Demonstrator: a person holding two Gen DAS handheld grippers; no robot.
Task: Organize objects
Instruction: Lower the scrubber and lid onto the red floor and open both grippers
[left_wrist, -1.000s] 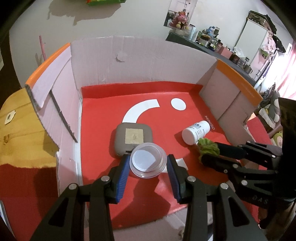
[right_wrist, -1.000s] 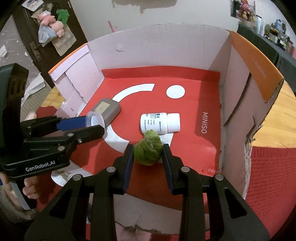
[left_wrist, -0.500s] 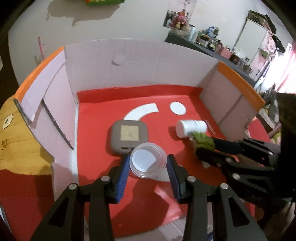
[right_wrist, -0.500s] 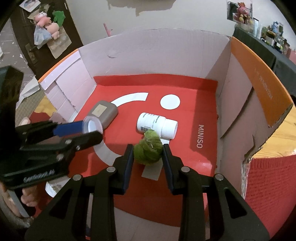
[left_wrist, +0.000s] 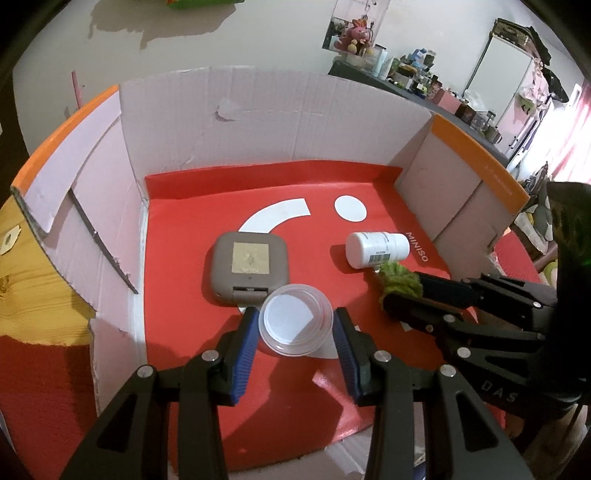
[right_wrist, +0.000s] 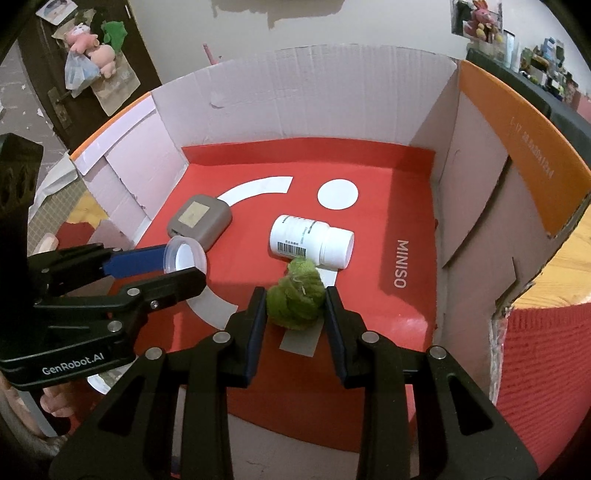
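My left gripper (left_wrist: 295, 326) is shut on a clear round plastic cup (left_wrist: 295, 319), held over the red floor of an open cardboard box (left_wrist: 258, 122). The same cup (right_wrist: 184, 254) shows in the right wrist view at the left gripper (right_wrist: 177, 264). My right gripper (right_wrist: 295, 306) is shut on a fuzzy green ball (right_wrist: 295, 295), also seen as a green ball (left_wrist: 400, 280) from the left. A grey square case (left_wrist: 245, 264) and a white pill bottle (left_wrist: 376, 249) on its side lie on the box floor just beyond the two grippers.
The box has tall walls at the back and sides with orange flap edges (right_wrist: 517, 140). Wooden table (left_wrist: 22, 280) and red cloth (right_wrist: 543, 369) lie outside it. A cluttered shelf (left_wrist: 424, 81) stands far behind. A person's fingers (right_wrist: 55, 404) hold the left gripper's handle.
Both views have shifted a little, so the box contents sit slightly differently in frame; the pill bottle appears turned. Both grips are unchanged.
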